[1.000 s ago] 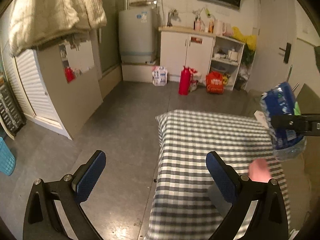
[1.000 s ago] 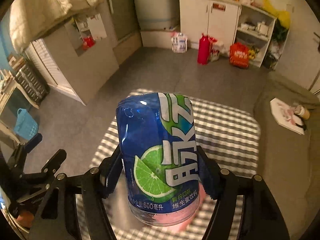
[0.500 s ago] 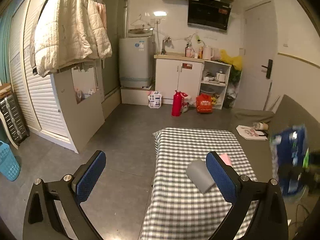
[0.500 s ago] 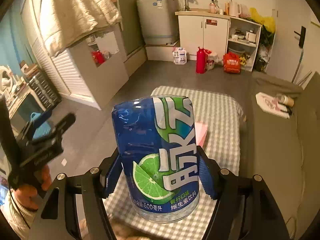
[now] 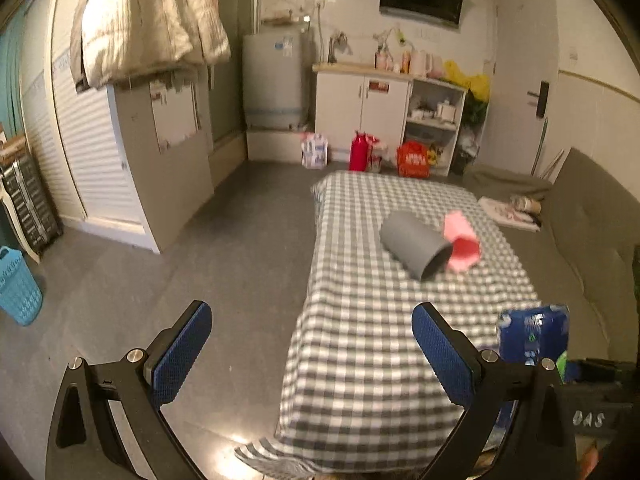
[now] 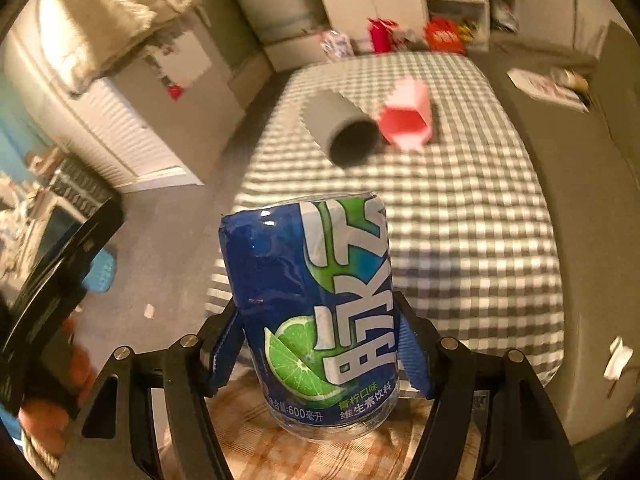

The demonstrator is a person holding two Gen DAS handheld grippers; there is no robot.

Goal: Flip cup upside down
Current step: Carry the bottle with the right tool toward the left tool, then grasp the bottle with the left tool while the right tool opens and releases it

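right gripper [image 6: 320, 344]: jaws clamp one blue cup [image 6: 316, 312] | left gripper [image 5: 308, 356]: jaws wide, empty | table: one grey cup [image 5: 414, 244], one pink cup [image 5: 462, 240]

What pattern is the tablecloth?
Grey-and-white checks on the tablecloth, clearest in the left wrist view.

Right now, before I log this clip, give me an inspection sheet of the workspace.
Surface: checked tablecloth covering the table, draping over its edges.
Job's things: blue cut-bottle cup, lime label, clamped by the right gripper.
Clutter: grey cup lying on its side, beside a pink cup also tipped over.
Grippers: left gripper with jaws open and empty, off the table's left edge; right jaws shut on the cup.
Cables: nothing seen.
Surroundings: white cabinet, red bottle on the floor, blue basket.
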